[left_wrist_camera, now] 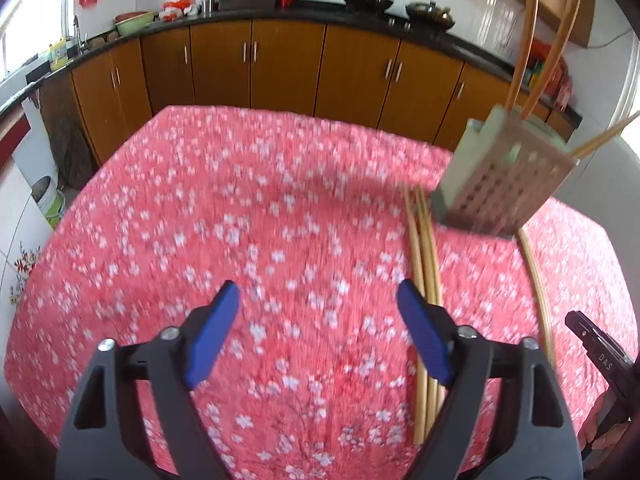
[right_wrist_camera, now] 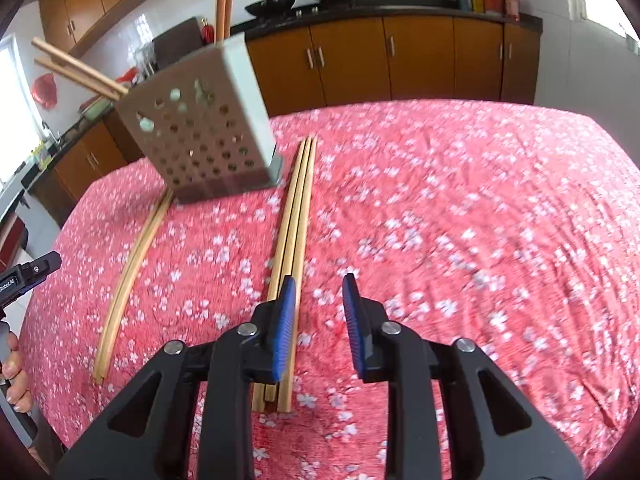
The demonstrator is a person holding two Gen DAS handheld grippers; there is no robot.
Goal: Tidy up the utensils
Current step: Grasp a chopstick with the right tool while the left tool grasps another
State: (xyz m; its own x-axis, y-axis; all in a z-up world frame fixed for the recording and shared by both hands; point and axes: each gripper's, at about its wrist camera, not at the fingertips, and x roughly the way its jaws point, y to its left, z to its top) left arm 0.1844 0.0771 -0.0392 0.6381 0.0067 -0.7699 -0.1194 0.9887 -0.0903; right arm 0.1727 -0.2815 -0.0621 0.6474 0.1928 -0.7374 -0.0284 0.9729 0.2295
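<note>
Grey holder [right_wrist_camera: 200, 128] w/ round holes stands at 10 o'clock on the pink floral cloth [right_wrist_camera: 460, 208]; a few chopsticks stick out its top. Bundle of chopsticks [right_wrist_camera: 294, 216] lies flat just right of it, a pair [right_wrist_camera: 132, 264] at 9 o'clock.

Left gripper [left_wrist_camera: 318, 336]: jaws wide, holding nothing, above cloth. Right gripper [right_wrist_camera: 319, 324]: narrow gap, nothing in it, left pad [right_wrist_camera: 285, 328] over the bundle's near end.

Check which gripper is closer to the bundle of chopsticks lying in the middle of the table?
Right. The right gripper hovers just right of the chopstick bundle, one finger overlapping it. The left gripper sits left of the same bundle, centred farther away.
</note>
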